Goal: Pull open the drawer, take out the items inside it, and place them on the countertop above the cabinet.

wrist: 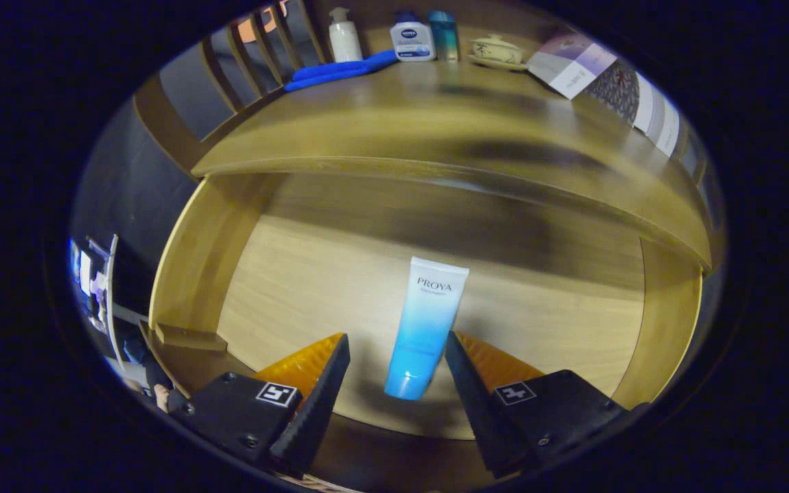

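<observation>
The wooden drawer (203,267) stands pulled open below the cabinet's countertop (435,116). On its pale floor lies a white-to-blue cosmetic tube (427,325), cap end toward me. My gripper (398,342) hangs over the drawer, open, with the tube's lower half in the gap between its fingers. A narrow space shows on each side of the tube, so neither finger presses on it.
At the back of the countertop stand a white pump bottle (344,35), a white and blue bottle (412,40), a teal bottle (444,34) and a lidded ceramic bowl (497,51). A blue flat object (340,70) lies to their left, a folded leaflet (569,65) to their right.
</observation>
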Motion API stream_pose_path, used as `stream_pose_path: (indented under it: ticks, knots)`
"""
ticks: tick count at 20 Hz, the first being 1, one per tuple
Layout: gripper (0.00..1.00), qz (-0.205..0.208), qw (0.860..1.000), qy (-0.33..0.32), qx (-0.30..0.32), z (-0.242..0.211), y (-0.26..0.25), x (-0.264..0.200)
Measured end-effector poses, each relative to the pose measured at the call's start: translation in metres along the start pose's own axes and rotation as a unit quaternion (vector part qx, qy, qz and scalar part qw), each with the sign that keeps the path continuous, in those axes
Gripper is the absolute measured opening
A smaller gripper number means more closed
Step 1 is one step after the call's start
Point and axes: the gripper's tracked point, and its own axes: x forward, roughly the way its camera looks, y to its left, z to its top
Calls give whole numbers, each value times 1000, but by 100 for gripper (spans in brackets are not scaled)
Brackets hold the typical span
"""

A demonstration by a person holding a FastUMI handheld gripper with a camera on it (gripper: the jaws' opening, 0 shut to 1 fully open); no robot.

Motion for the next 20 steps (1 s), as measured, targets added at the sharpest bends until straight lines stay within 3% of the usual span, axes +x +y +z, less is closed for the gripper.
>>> stream_pose_path:
  ticks: [8, 12, 14, 20]
  knots:
    - [85, -25, 998, 56, -8, -6, -9, 16]
    - [71, -50, 998, 39, 0, 0, -20, 16]
    - [55, -50, 998, 24, 10, 0, -22, 17]
    - [48, -32, 999, -18, -2, 1, -14, -15]
